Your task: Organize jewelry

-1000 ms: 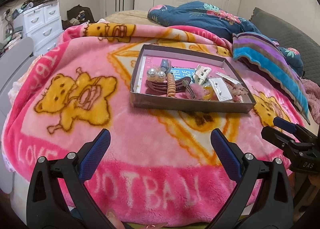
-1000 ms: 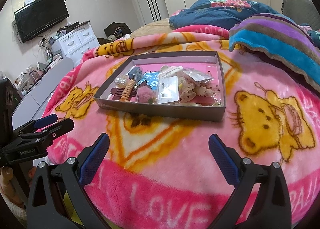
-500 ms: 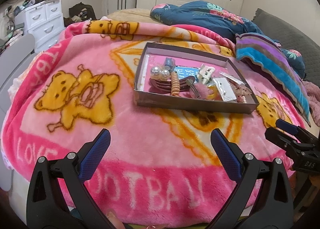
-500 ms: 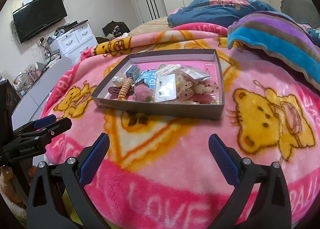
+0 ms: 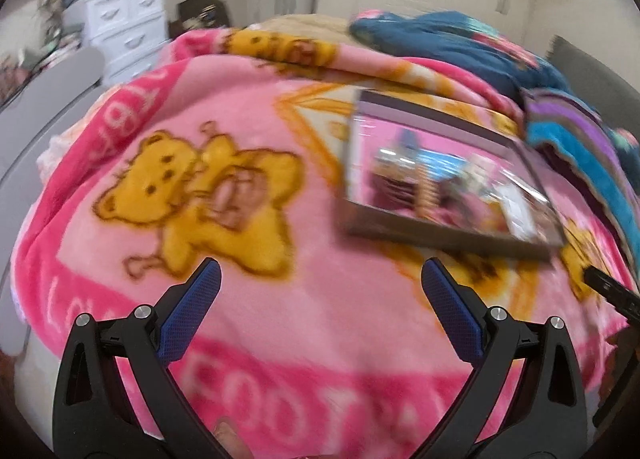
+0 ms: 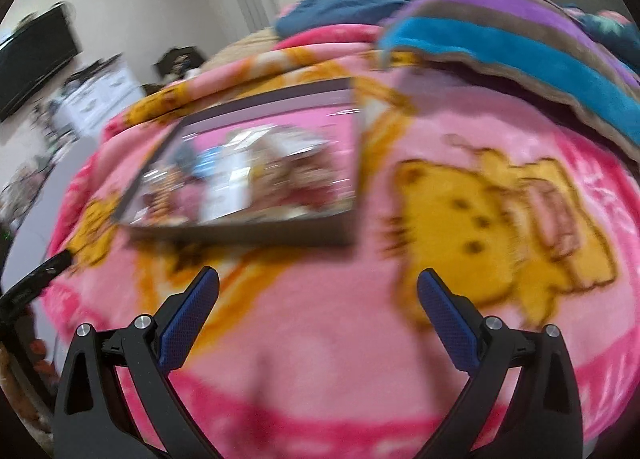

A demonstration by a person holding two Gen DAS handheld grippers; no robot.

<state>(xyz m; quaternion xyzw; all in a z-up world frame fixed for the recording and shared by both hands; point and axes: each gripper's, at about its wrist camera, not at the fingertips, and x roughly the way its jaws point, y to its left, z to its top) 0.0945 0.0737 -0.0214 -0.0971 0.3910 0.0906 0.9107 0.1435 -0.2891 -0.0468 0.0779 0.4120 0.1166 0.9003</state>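
Observation:
A shallow grey box (image 5: 440, 237) with a pink floor lies on the pink bear blanket (image 5: 248, 299). It holds several hair clips, beads and small packets, all blurred by motion. It also shows in the right wrist view (image 6: 240, 233). My left gripper (image 5: 318, 287) is open and empty, over the blanket in front of and left of the box. My right gripper (image 6: 318, 291) is open and empty, in front of the box's right corner. The tip of each gripper shows at the edge of the other's view.
A striped blue and purple blanket (image 6: 520, 43) and a dark blue quilt (image 5: 460, 39) lie behind and right of the box. White drawers (image 5: 124, 31) and a wall TV (image 6: 32, 55) stand left of the bed. A grey chair back (image 5: 48, 99) is at the bed's left edge.
Both grippers have moved forward over the bed, and both views are now blurred. The box sits further right in the left view and further left in the right view. Both jaws stay open.

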